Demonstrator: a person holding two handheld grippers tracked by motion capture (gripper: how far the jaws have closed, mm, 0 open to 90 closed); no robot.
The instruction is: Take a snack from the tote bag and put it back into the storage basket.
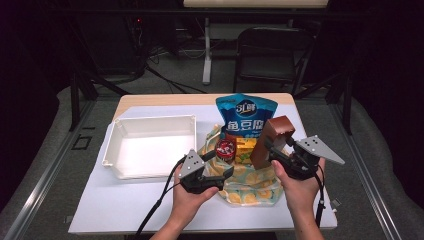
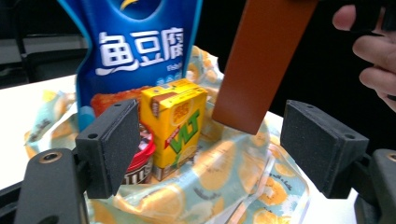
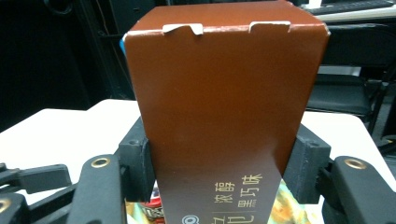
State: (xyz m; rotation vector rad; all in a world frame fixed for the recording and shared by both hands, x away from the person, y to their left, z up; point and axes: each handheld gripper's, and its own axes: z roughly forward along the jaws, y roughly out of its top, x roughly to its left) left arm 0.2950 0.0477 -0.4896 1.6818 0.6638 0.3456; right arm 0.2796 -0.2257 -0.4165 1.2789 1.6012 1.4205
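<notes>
Right gripper (image 1: 278, 149): clamped on brown box (image 1: 272, 140), raised above bag (image 1: 250, 184), likely for unpacking.
Left gripper (image 1: 219, 167): jaws wide, beside bag's near-left edge, ready for juice carton (image 2: 175, 123).
Tray (image 1: 116, 145): left of bag, probable destination.

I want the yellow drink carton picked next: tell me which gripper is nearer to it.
Left. The left gripper hangs open just in front of the yellow drink carton; the right gripper is off to its right, clamped on the brown box.

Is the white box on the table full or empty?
Empty. The high view shows the white box's bare bottom; the snacks sit beside it on the patterned bag.
</notes>
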